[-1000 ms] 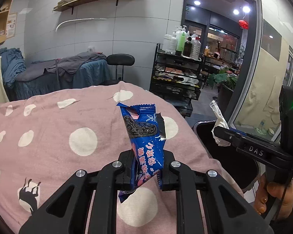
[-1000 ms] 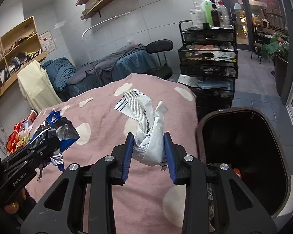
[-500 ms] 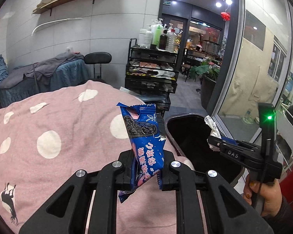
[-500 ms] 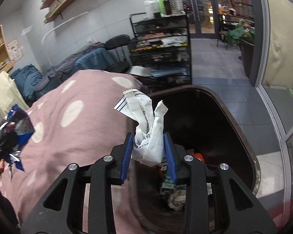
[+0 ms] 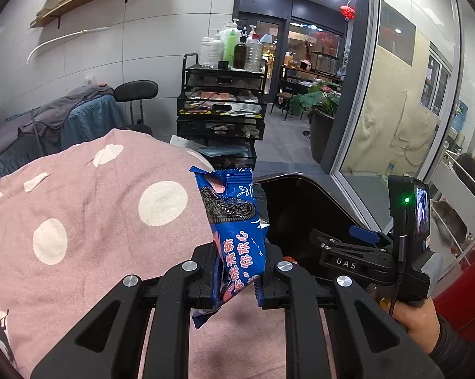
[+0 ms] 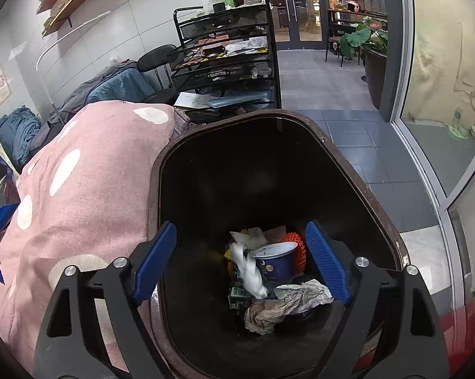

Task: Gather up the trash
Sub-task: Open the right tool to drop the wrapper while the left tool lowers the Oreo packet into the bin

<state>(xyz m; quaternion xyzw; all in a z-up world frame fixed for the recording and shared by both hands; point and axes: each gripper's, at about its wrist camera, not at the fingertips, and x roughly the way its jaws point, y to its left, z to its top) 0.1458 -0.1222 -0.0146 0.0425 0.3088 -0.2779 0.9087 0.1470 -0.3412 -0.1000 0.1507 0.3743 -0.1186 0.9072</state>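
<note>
Left wrist view: a pink polka-dot cover (image 5: 88, 221) fills the left side.
Left gripper (image 5: 237, 281): clamped on a blue cookie wrapper (image 5: 234, 230) that stands upright between its pads.
Trash bin (image 5: 303, 195): dark, open, just right of the wrapper.
Right gripper, seen from the left (image 5: 348, 252): over the bin, held by a hand (image 5: 417, 319).
Right wrist view: pink cover at left, touching the bin rim (image 6: 360, 177).
Right gripper (image 6: 240, 262): jaws have just been opening and stand wide, nothing between the blue pads (image 6: 325, 262).
White crumpled wrapper (image 6: 250, 271): blurred, inside the bin, among a blue paper cup (image 6: 278, 259) and crumpled paper (image 6: 288, 303).
</note>
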